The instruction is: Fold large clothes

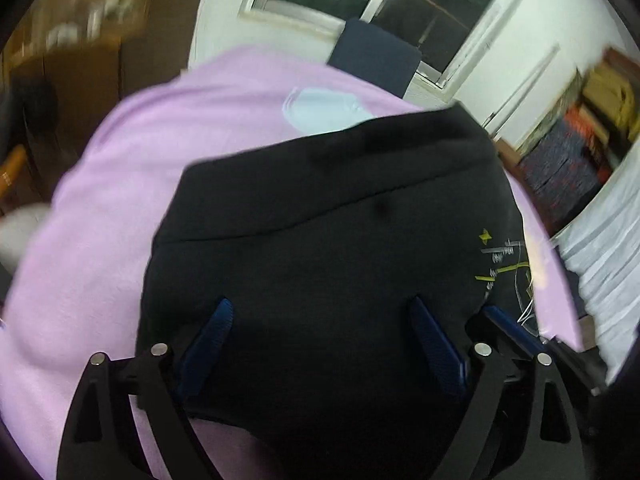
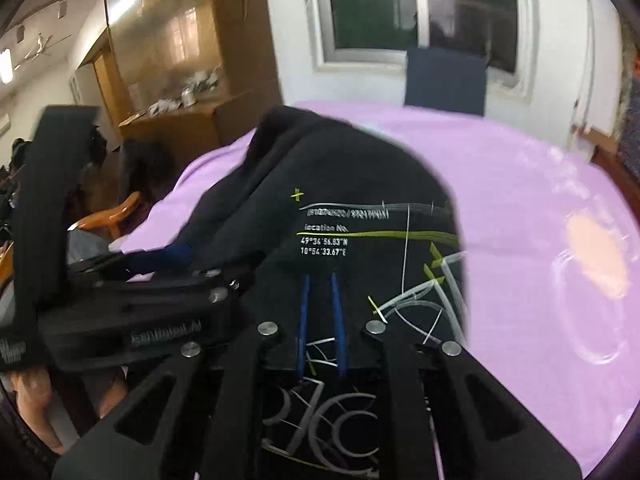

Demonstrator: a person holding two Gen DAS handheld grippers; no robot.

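Two claws: both mine, both over the black garment.
Left claw (image 1: 320,344): jaws spread wide, blue pads (image 1: 208,344) apart above the dark cloth, nothing pinched between them.
Right claw (image 2: 320,312): jaws nearly together, thin blue fingers (image 2: 338,320) standing close. Looks clamped on a fold of the garment's near edge, but can't confirm the cloth is between them.
Black garment (image 2: 340,168): lying on the lilac bedsheet (image 2: 520,184), partly folded, one flap bunched up on its left side. White and yellow printed lines and coordinate text (image 2: 324,246) face up, just ahead of my right claw.
Left claw from right camera: sits at the garment's left edge (image 2: 160,258), touching or just above it, can't tell.
Blue chair back (image 2: 444,80): beyond the garment, at the far side of the bedsheet, under the window (image 2: 416,4).
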